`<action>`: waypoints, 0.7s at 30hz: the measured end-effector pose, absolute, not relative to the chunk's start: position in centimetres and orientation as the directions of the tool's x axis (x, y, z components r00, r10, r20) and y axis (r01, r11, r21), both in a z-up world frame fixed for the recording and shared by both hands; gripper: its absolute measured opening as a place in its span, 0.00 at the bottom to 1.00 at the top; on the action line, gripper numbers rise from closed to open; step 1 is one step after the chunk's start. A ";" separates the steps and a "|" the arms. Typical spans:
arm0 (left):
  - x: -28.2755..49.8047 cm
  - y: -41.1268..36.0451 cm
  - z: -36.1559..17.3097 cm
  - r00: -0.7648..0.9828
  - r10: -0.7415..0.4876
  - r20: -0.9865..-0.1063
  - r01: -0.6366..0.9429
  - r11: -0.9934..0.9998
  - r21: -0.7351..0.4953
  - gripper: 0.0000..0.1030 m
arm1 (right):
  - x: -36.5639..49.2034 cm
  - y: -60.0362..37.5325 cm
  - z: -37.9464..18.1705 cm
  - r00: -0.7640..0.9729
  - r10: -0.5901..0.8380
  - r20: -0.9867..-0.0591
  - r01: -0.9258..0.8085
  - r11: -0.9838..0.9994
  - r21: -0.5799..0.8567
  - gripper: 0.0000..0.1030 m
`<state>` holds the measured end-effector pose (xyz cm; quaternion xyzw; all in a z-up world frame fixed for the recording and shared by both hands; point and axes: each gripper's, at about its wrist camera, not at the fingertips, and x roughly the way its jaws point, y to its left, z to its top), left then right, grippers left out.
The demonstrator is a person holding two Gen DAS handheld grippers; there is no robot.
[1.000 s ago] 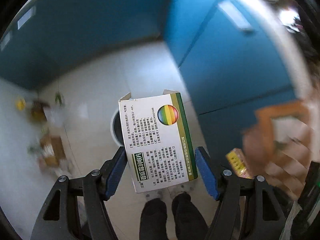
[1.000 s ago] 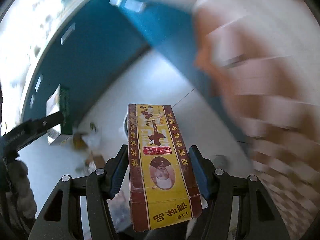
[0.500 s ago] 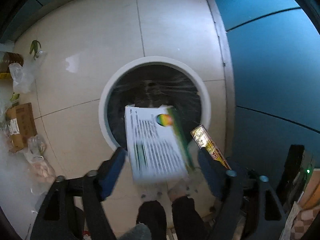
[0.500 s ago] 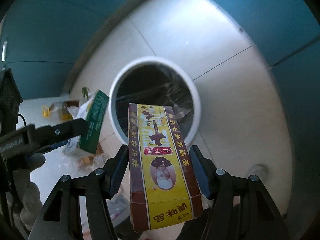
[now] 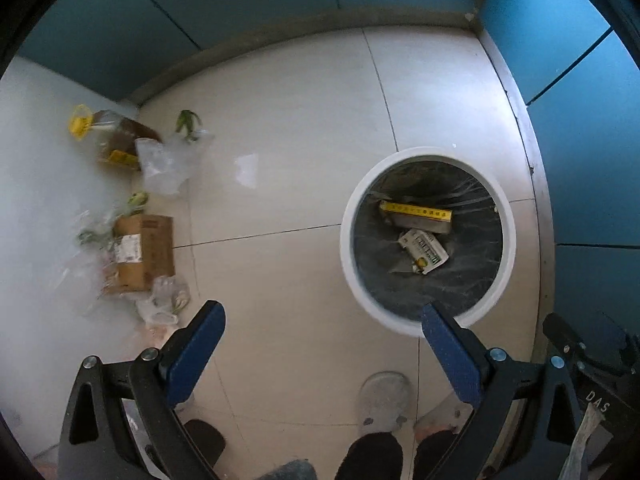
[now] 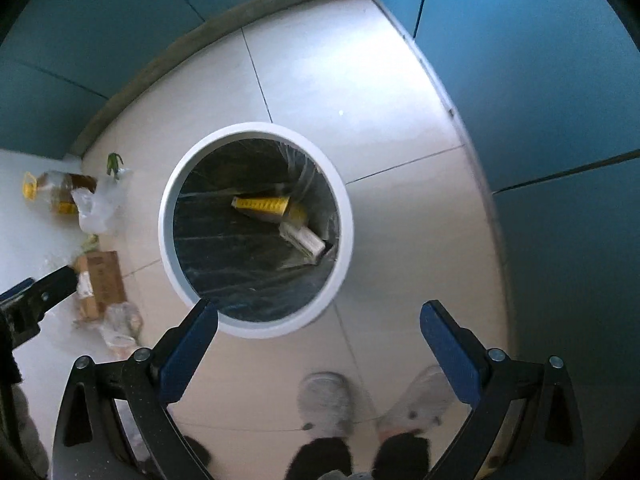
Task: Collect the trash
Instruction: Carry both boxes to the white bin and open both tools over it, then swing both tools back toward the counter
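Note:
A round white-rimmed trash bin [image 5: 345, 240] [image 6: 164, 236] with a dark liner stands on the tiled floor. Inside lie a yellow and brown box [image 5: 416, 216] [image 6: 262, 205] and a white and green box [image 5: 423, 251] [image 6: 302, 239]. My left gripper [image 5: 323, 328] is open and empty above the floor, left of the bin. My right gripper [image 6: 318, 326] is open and empty just above the bin's near rim.
Loose trash lies by the left wall: a cardboard box [image 5: 144, 252] [image 6: 100, 280], clear plastic bags [image 5: 164, 168] [image 6: 98, 208], an oil bottle with a yellow handle [image 5: 116, 140] [image 6: 52, 192], green scraps [image 5: 188, 122]. Blue walls stand behind and right. The person's feet [image 6: 326, 404] are below.
Both grippers opened and both boxes dropped into the bin. The left gripper has swung left, away from over the bin.

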<state>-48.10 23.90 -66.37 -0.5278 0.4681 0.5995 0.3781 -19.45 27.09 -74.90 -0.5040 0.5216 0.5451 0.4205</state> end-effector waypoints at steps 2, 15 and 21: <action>-48.0 23.1 -64.5 -0.163 -0.027 -0.986 -0.944 -0.286 0.164 0.97 | -19.7 27.5 -73.0 -0.126 -0.062 -0.990 -0.983 -0.125 0.133 0.99; -47.1 18.5 -47.6 -0.163 0.097 -0.982 -0.940 -0.318 0.124 0.97 | -20.9 24.4 -54.2 -0.112 0.053 -0.992 -0.978 -0.181 0.101 0.99; -46.5 15.0 -39.7 -0.147 0.137 -0.980 -0.945 -0.311 0.099 0.97 | -24.0 21.4 -44.6 -0.132 0.125 -0.983 -0.973 -0.204 0.105 0.99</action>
